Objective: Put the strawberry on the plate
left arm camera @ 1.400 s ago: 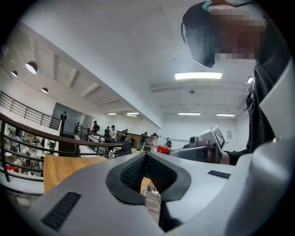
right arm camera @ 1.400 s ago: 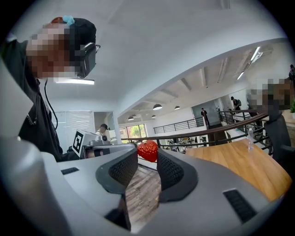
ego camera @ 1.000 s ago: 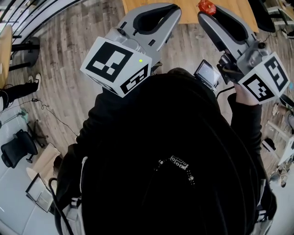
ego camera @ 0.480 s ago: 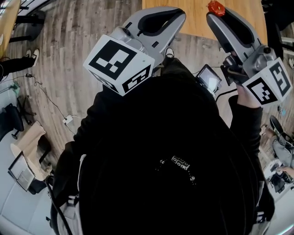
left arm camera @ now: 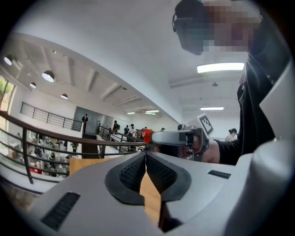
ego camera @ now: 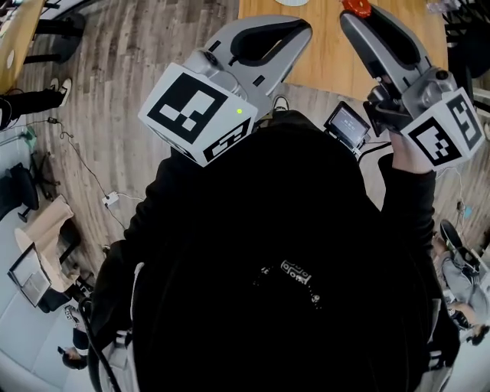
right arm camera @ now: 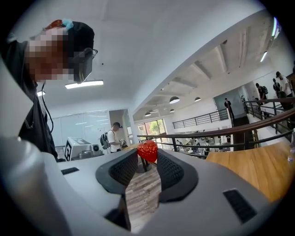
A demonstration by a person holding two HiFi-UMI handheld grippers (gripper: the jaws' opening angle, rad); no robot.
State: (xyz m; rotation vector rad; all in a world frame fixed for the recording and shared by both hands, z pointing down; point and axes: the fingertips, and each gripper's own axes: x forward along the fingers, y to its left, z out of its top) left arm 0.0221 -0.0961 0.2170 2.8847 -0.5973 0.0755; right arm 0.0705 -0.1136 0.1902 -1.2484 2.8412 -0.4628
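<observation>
A red strawberry is pinched between the tips of my right gripper, which is shut on it and held up in the air. From the head view, the strawberry shows at the tip of the right gripper, over the near edge of a wooden table. My left gripper is raised beside it, its jaws shut with nothing between them. The left gripper view also catches the right gripper with the strawberry. A pale curved rim at the top edge could be the plate; I cannot tell.
The person's dark torso fills the lower head view. Wood-plank floor lies to the left, with a cable and plug. A railing and distant people stand beyond. A small screen sits by the right hand.
The table has come further into the head view as the person moved toward it. Both grippers stay raised, and the right one still holds the strawberry.
</observation>
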